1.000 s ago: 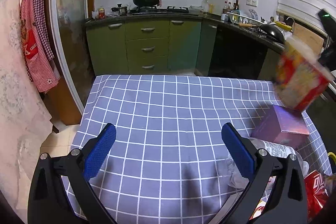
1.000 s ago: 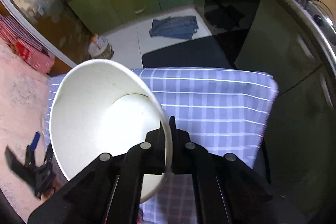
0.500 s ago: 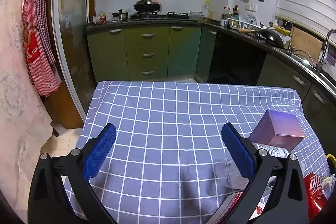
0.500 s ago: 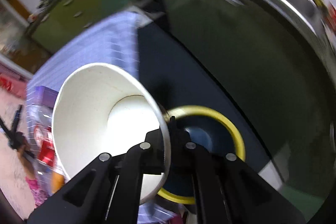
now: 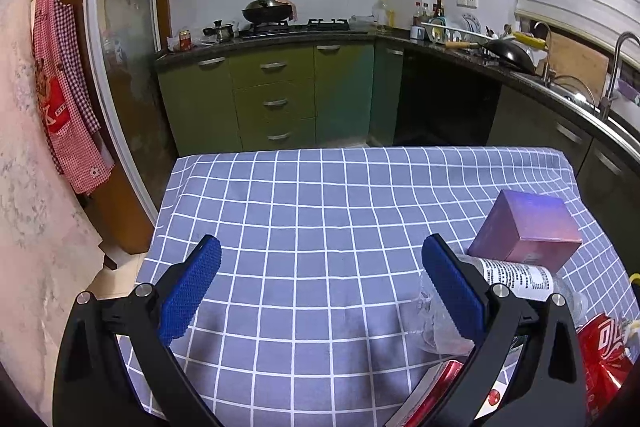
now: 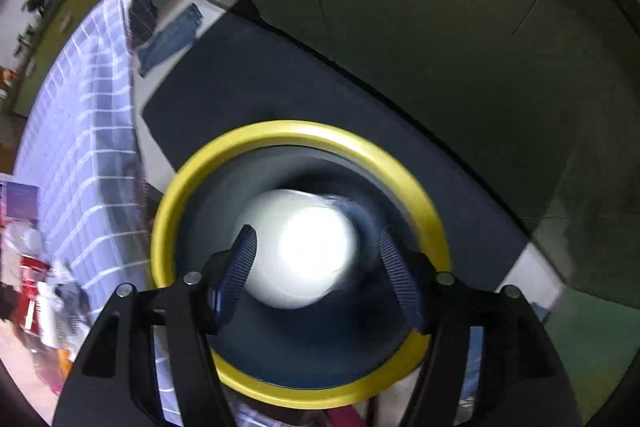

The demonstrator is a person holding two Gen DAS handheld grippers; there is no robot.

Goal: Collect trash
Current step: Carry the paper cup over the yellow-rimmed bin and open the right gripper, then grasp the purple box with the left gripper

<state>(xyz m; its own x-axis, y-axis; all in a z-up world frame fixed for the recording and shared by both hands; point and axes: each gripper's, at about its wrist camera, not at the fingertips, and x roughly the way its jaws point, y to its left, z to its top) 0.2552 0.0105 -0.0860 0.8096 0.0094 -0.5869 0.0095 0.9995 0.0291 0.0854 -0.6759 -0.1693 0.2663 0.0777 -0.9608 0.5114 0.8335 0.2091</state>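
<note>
Right tool (image 6: 318, 263) jaws just opened, apart above yellow-rimmed bin (image 6: 188, 179); paper cup (image 6: 304, 247) dropping inside, blurred. Left tool (image 5: 320, 291) apart, empty. Best to hold centred until the cup clears.

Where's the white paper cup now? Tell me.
In the right wrist view, the white paper cup is inside the yellow-rimmed bin, below the open right gripper.
</note>
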